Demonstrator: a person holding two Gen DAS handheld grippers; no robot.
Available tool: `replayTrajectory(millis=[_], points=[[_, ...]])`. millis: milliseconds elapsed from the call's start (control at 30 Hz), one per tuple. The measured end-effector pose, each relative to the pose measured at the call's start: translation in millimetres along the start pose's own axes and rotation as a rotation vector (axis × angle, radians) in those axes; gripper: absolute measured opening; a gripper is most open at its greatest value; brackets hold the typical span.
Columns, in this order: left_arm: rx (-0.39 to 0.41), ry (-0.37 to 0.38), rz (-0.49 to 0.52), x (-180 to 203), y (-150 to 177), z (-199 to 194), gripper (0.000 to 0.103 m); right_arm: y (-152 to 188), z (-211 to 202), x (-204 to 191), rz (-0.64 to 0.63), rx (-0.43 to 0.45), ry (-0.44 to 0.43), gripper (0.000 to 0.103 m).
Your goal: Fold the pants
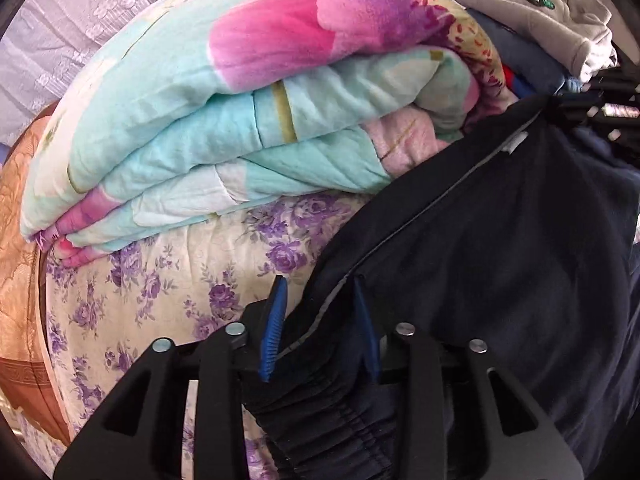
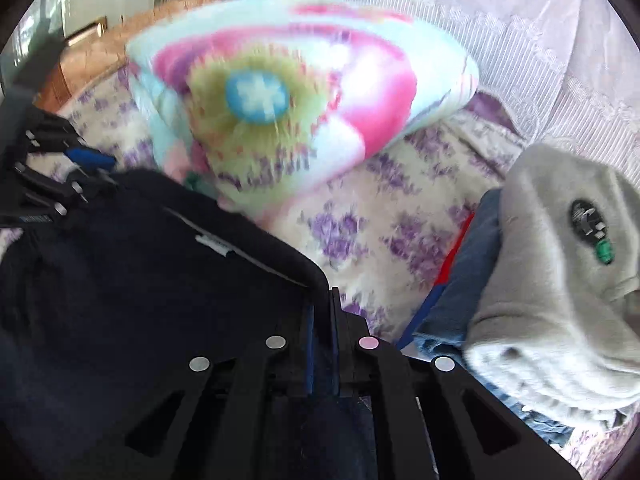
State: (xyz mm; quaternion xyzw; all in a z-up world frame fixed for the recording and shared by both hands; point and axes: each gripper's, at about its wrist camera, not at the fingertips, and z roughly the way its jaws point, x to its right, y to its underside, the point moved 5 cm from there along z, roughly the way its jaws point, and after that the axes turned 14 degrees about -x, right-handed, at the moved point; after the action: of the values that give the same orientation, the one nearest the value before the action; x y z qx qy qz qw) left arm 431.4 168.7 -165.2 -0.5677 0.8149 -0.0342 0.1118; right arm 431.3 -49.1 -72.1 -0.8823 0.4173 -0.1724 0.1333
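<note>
Hand-held gripper (image 2: 322, 312) clamping pants (image 2: 140, 260), waistband-near.

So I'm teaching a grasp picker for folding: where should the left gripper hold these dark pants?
At the elastic waistband of the dark pants, coming in edge-on from below. The gathered band is a thick, firm edge, and the left gripper already straddles it, fingers either side of the grey side seam.

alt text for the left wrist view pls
The left gripper has dark pants between its blue fingers, over a floral bed sheet. A folded quilt lies behind, with a grey garment at top right.
</note>
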Motion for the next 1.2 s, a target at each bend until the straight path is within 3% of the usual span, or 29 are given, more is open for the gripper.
replayTrajectory(millis=[67,167,233,333,400,433,467,533,633,867,1033,1200], points=[[0.01,-0.037,0.027,5,-3,-2,0.034,2,-16,-4,-0.017,0.023,0.001,0.007],[0.032,0.0,0.065,21,-10,-2,0.036,3,-33,-9,-0.033,0.046,-0.008,0.007],[0.023,0.015,0.121,31,-16,4,0.056,7,-44,-12,-0.04,0.062,-0.015,0.007],[-0.001,0.011,0.165,41,-28,20,0.072,14,-56,-24,-0.075,0.081,-0.02,0.007],[-0.002,0.098,0.155,39,-32,29,0.064,18,-60,-32,-0.103,0.093,-0.005,0.007],[0.005,0.174,0.174,40,-30,29,0.032,22,-61,-37,-0.111,0.098,-0.004,0.007],[0.018,0.215,0.186,43,-26,27,0.021,23,-63,-38,-0.112,0.106,0.0,0.007],[0.061,0.168,0.197,47,-21,24,0.017,26,-69,-40,-0.108,0.119,-0.007,0.007],[0.119,0.154,0.158,42,-8,4,0.015,29,-82,-38,-0.09,0.138,-0.01,0.007],[0.263,0.19,0.107,18,33,-70,0.012,61,-124,-45,-0.064,0.16,-0.054,0.007],[0.329,0.144,0.187,43,106,-111,0.009,130,-157,-87,-0.075,0.177,-0.16,0.007],[0.325,0.184,0.212,73,189,-154,0.009,201,-154,-140,-0.098,0.137,-0.218,0.007]])
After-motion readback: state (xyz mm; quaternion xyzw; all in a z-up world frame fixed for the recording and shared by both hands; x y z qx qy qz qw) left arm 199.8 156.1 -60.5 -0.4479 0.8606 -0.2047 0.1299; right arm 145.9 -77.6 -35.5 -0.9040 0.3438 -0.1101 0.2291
